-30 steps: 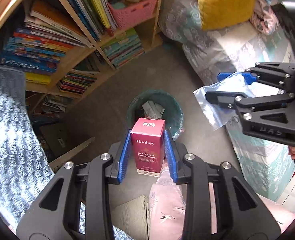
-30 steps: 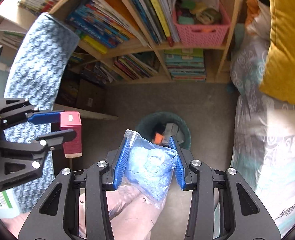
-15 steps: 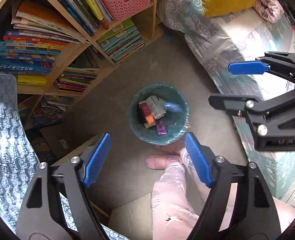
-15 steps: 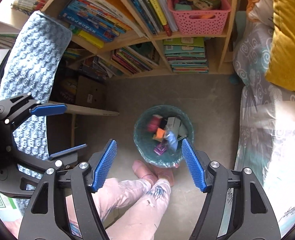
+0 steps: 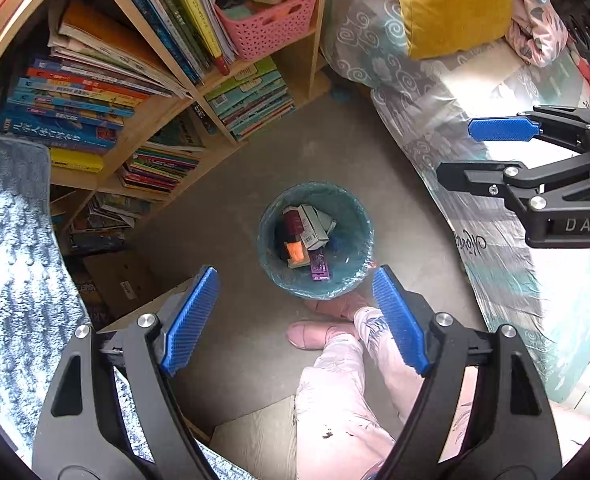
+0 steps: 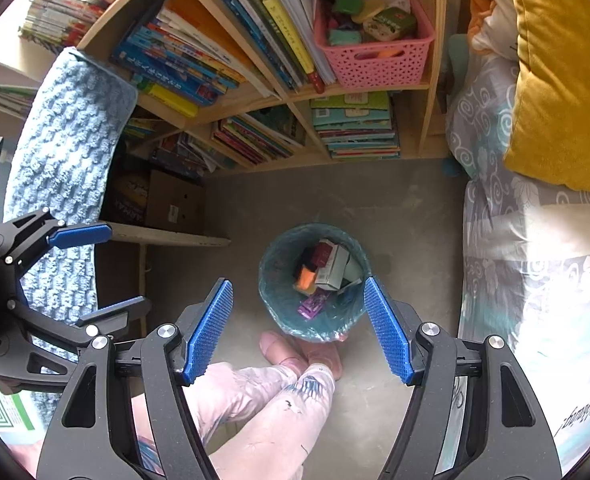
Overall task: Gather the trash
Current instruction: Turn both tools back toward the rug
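Left gripper is held spread wide and empty, pointed straight down over the floor; its jaws are opening, nothing between them. Right gripper is likewise released, nothing between the blue pads, tilted steeply downward.

Just below both, the person's slippered feet are seen touching the near rim of the bin.

Trash bin, lined with a teal bag, stands on the grey floor between the bookshelf and the bed. Inside it lie a maroon-pink carton, a white box, an orange scrap and a purple wrapper.

Step judged: the drop has been made; this load is done. The next move calls for both grippers to be lifted away and turned toward any litter left in the room; none is visible here.

Against the earlier frame: the pink carton was clamped by the left gripper and a clear bag of blue material by the right; both are now let go.
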`<action>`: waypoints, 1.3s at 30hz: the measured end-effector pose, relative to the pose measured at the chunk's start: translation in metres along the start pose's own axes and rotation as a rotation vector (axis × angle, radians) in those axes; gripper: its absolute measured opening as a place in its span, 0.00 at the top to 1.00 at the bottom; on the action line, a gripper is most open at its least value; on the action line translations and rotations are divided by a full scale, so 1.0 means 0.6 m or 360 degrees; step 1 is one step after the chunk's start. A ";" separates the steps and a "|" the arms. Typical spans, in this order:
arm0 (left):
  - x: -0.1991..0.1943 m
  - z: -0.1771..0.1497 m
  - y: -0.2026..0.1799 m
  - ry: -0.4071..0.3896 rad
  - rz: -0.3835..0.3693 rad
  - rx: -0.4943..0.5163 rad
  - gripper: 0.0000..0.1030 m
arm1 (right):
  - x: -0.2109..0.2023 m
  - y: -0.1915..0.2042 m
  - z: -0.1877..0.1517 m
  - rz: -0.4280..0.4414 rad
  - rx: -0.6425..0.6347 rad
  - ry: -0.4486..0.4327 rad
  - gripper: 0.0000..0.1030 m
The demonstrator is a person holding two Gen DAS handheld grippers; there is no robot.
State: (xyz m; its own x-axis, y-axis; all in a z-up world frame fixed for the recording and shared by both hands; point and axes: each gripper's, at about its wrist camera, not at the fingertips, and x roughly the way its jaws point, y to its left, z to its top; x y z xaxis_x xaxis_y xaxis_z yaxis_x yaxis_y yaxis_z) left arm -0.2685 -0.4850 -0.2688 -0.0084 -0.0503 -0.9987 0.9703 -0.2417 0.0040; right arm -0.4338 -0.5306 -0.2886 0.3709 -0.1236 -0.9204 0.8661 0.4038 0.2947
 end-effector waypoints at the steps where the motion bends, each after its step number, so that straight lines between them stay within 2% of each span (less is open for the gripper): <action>1: -0.003 0.000 0.001 -0.0007 0.0002 -0.0004 0.25 | -0.002 0.002 0.001 0.0001 -0.0006 -0.0002 0.32; 5: -0.024 -0.001 0.007 -0.0050 0.0001 -0.0040 0.25 | -0.010 0.011 0.003 0.0003 -0.0014 -0.0017 0.31; 6: -0.030 -0.002 0.008 -0.0060 -0.0002 -0.0048 0.24 | -0.012 0.014 0.003 0.0001 -0.0019 -0.0025 0.27; 8: -0.045 -0.005 0.014 -0.0093 -0.0004 -0.0071 0.24 | -0.021 0.019 0.006 0.0006 -0.0039 -0.0054 0.25; 10: -0.061 -0.006 0.018 -0.0128 -0.0002 -0.0091 0.18 | -0.028 0.025 0.009 0.0007 -0.0055 -0.0065 0.25; 17: -0.119 -0.013 0.033 -0.0245 0.0040 -0.0147 0.11 | -0.060 0.041 0.024 -0.0001 -0.0082 -0.0122 0.14; 25: -0.200 -0.037 0.058 -0.0401 0.0065 -0.0283 0.07 | -0.104 0.080 0.044 0.0014 -0.0166 -0.0197 0.13; 29: -0.249 -0.060 0.078 -0.0503 0.0086 -0.0382 0.07 | -0.137 0.121 0.062 0.0058 -0.0253 -0.0276 0.13; 33: -0.303 -0.095 0.103 -0.0616 0.0159 -0.0507 0.07 | -0.168 0.185 0.078 0.0137 -0.0402 -0.0366 0.13; 39: -0.369 -0.166 0.160 -0.0727 0.0283 -0.0766 0.07 | -0.191 0.320 0.100 0.0297 -0.0744 -0.0416 0.13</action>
State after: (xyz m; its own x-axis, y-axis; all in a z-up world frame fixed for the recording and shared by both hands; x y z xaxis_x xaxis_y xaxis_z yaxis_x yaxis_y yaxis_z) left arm -0.1496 -0.4005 -0.0521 0.1625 -0.4785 -0.8629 0.9648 0.2603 0.0374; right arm -0.2901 -0.4934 -0.1112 0.6258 -0.2079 -0.7518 0.5592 0.7915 0.2466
